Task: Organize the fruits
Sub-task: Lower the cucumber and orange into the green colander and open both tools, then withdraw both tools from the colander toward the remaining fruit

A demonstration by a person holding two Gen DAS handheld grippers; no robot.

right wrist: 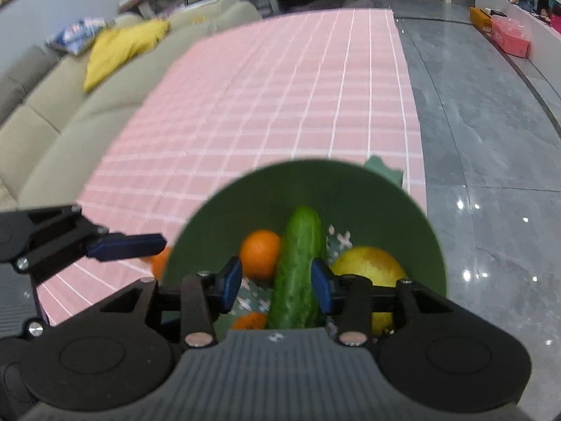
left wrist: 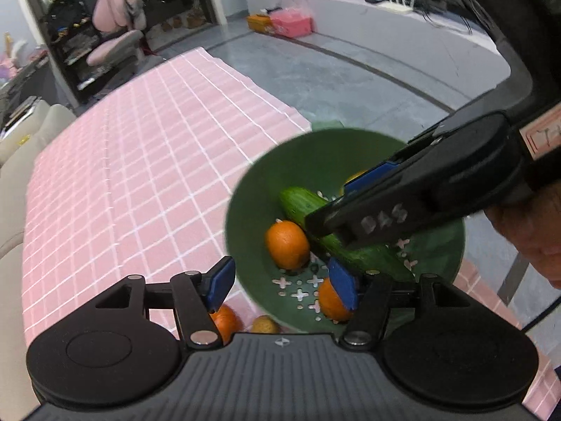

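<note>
The right gripper hangs over the green bowl with its blue pads spread; the cucumber lies between them, close against the right-hand pad and clear of the left one, so it looks set down or about to be let go, not pinched. The cucumber lies slantwise in the bowl, propped over an orange on its left, with a yellow fruit on its right and a second orange at the near side. The main risk, as I judge it, is the cucumber shifting: resting on round fruit, it could roll or slide if a pad drags on it as the gripper pulls away, and it may knock the orange about. The left gripper is also spread wide, with its right pad over the bowl's near rim and its left pad outside, above the pink checked cloth. A careless move there could catch the rim and tip or push the bowl, which seems to sit close to the cloth's right edge, with grey floor beyond (a fall there would scatter everything). Two fruits, an orange one and a brownish one, still lie on the cloth just near of the bowl; the two grippers are close together and could collide when reaching for them.
</note>
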